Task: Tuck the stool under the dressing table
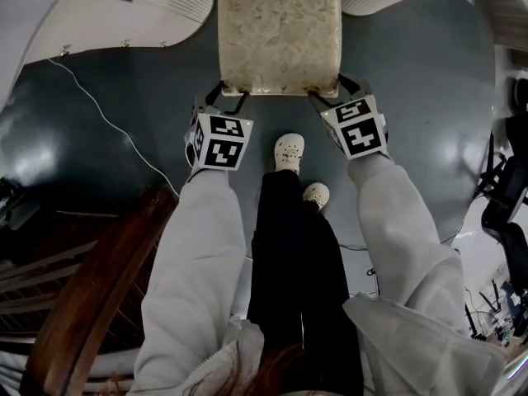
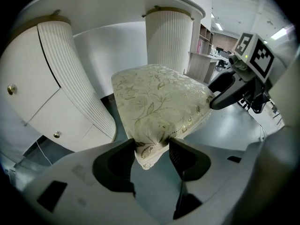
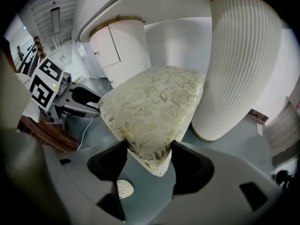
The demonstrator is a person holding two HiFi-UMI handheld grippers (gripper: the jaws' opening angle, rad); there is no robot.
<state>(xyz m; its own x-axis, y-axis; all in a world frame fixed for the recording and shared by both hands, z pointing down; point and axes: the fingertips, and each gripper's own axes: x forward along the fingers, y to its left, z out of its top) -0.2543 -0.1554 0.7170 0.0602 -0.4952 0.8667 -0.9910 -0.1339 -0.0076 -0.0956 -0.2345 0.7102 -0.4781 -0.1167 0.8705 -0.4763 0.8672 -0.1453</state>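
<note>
— What's underfoot?
— A smooth, dark grey-blue floor (image 1: 412, 97), with a thin white cable (image 1: 107, 120) trailing across it on the left. At its far side stands the white dressing table (image 2: 42, 93), on two ribbed pedestals (image 3: 239, 64) with a gap between them.
— And the stool?
— The stool (image 1: 279, 31), its cushion cream with a gold leaf pattern, stands straight ahead of the person. Its far end lies in the gap between the pedestals. Its near end sticks out toward the person's white shoes (image 1: 289, 151).
— The claws?
— The left gripper (image 2: 152, 153) pinches the cushion's near left corner, a pad pressed against each side of it. The right gripper (image 3: 149, 161) grips the near right corner the same way. Both point steeply down from pale sleeves (image 1: 198, 254).
— Anything close by?
— The right-hand pedestal is just beside the stool's right side. I cannot tell whether they touch.
</note>
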